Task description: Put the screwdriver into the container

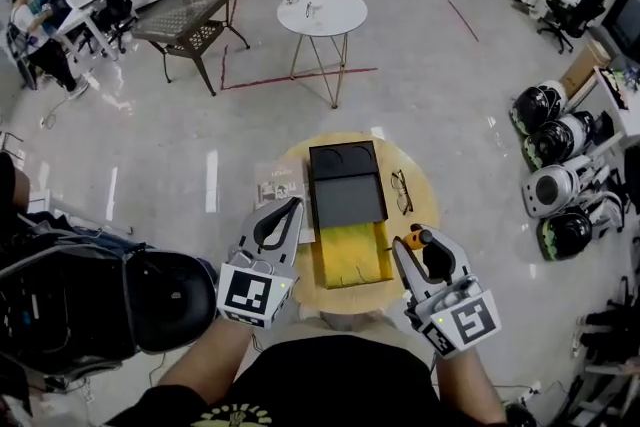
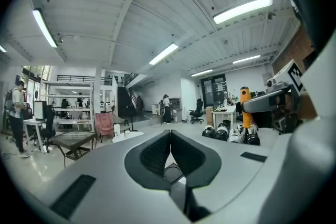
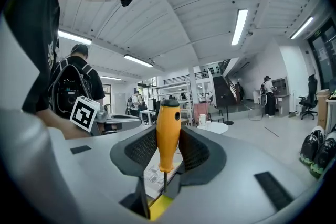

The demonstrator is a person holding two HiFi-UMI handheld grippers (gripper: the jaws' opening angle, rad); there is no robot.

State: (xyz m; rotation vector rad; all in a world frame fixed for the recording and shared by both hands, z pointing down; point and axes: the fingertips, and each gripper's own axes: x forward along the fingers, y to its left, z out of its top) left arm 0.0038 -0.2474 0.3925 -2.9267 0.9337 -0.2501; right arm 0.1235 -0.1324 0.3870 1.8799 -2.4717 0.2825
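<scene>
An orange-handled screwdriver [image 3: 168, 134] stands upright between the pads of my right gripper [image 3: 168, 150], shaft pointing down; the gripper is shut on its handle. In the head view this gripper [image 1: 410, 246] holds the screwdriver [image 1: 414, 236] at the right edge of the container's yellow tray [image 1: 352, 257], whose black part [image 1: 345, 190] lies behind it on the round wooden table [image 1: 425, 185]. My left gripper [image 1: 296, 206] is at the container's left side, shut and holding nothing; its pads meet in the left gripper view [image 2: 169, 140], where the screwdriver [image 2: 245, 106] shows at right.
A pair of glasses [image 1: 402, 191] lies right of the container and a printed leaflet [image 1: 278, 183] left of it. Several helmets [image 1: 555, 185] sit on the floor to the right. A white round table [image 1: 322, 12] stands farther back, and a dark backpack [image 1: 100, 300] is at my left.
</scene>
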